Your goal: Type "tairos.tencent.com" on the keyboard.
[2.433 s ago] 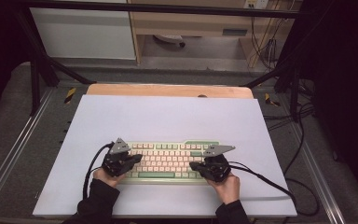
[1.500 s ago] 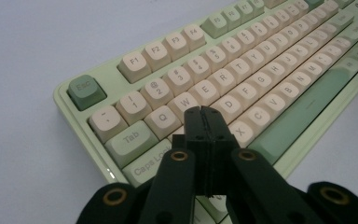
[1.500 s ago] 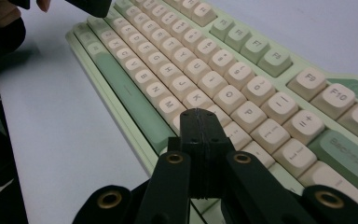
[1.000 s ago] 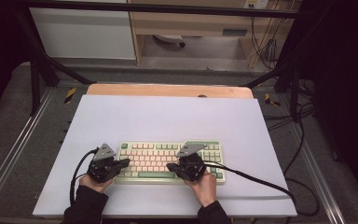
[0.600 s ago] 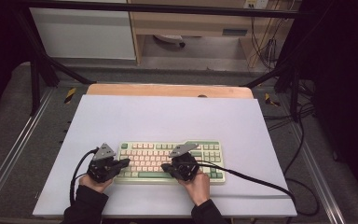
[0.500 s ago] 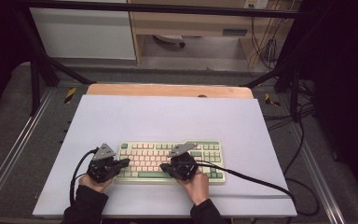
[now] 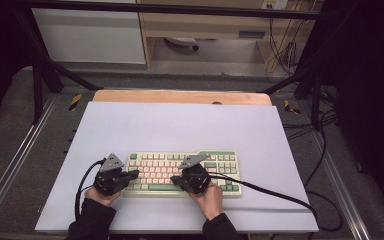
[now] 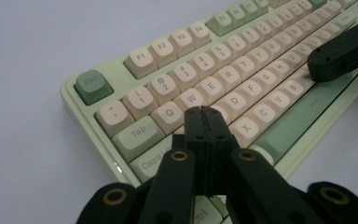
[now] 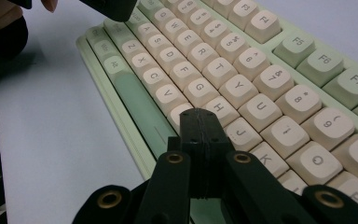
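The keyboard [image 7: 182,173] is lying lengthwise across the near part of the surface [image 7: 180,125]. Its left end is being covered by the left claw [image 8: 205,116], shut and empty above the A–S keys, its middle by the right claw [image 9: 200,122], likewise shut and empty, near B and N.

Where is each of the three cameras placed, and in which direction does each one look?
High view: sits above the person's side, looks forward and down on the table; both hands, left gripper and right gripper over the keyboard.
Left gripper view: rides on the left gripper, looks along its shut jaws across the keyboard's left keys; the right gripper's tip shows farther off.
Right gripper view: rides on the right gripper, looks across the middle keys of the keyboard.
Shared: all three see the keyboard.
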Demonstrator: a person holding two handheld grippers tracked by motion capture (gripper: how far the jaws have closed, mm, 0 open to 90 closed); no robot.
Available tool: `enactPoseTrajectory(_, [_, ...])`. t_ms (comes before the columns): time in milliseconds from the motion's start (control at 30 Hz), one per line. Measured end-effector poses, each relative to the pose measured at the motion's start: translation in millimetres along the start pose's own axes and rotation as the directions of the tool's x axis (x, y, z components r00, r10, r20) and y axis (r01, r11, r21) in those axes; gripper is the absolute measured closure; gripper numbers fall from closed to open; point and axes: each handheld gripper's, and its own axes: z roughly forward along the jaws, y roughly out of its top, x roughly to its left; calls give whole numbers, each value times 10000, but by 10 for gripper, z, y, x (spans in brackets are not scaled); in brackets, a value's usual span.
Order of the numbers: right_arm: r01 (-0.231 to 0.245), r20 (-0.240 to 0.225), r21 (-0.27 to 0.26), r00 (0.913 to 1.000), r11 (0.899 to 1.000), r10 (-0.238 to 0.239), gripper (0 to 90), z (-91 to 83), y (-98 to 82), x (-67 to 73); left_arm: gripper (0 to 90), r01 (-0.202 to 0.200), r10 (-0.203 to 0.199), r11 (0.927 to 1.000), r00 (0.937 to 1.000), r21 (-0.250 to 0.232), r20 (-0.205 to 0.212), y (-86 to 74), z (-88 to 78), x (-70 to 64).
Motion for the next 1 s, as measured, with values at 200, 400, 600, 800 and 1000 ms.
enactPoseTrajectory(200, [58, 25, -4, 10000, 10000, -58, 900, 2, -2, 2, 896, -6, 6, 10000, 10000, -6, 0, 1, -1, -1])
enactPoseTrajectory(400, [109, 69, 103, 9999, 9999, -110, 900, 21, -9, 1, 896, -16, 16, 10000, 10000, -4, 4, 2, 0, 0])
enactPoseTrajectory(600, [37, -4, -33, 10000, 10000, -37, 900, -17, 8, 1, 896, -38, 38, 10000, 10000, -8, 5, 3, -10, 2])
enactPoseTrajectory(800, [65, 163, -130, 9998, 9999, -62, 900, -97, 39, -9, 896, -37, 37, 10000, 10000, -34, 1, 3, -15, 2])
enactPoseTrajectory(1000, [150, 365, -100, 9992, 9998, -146, 900, -182, 53, -25, 896, -16, 16, 10000, 10000, -69, 4, 6, -24, 4])
